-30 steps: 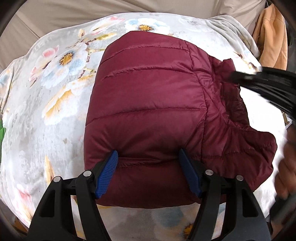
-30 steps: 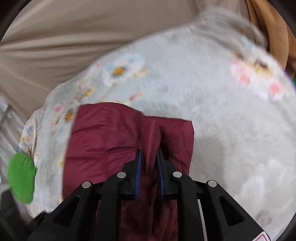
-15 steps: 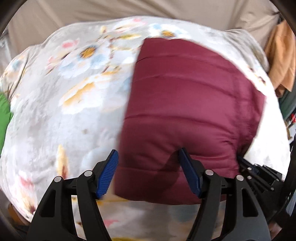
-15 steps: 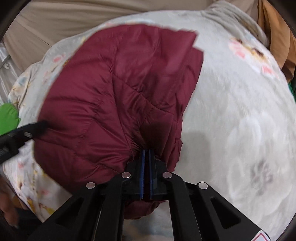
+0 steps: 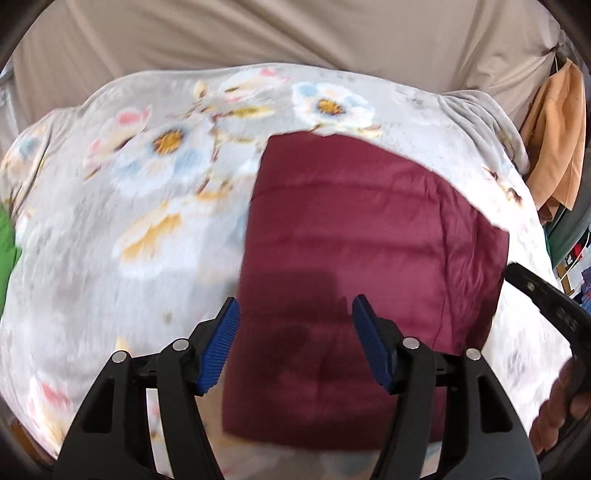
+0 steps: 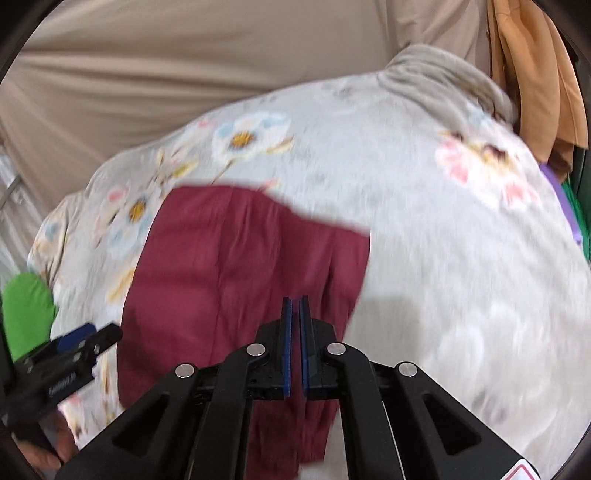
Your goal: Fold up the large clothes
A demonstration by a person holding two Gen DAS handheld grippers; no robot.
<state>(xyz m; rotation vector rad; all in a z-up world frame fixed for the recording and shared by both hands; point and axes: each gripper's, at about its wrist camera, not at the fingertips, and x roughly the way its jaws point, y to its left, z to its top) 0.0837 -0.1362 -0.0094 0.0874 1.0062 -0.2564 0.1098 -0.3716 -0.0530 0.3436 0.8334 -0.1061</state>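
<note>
Well, the jacket [image 5: 369, 280] lies folded below the closing, empty left tongs [image 5: 293, 345]; the right tongs [image 6: 295, 345] are shut, holding nothing (puffy stuff could easily spring open).

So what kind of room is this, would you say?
Probably a bedroom at home: a grey floral fleece blanket covers a soft bed-like surface, a folded maroon quilted jacket lies on it, and an orange garment hangs beside a beige curtain.

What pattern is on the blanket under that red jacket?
Pale grey blanket printed with white, blue, pink and yellow flowers, clearest in the left wrist view.
</note>
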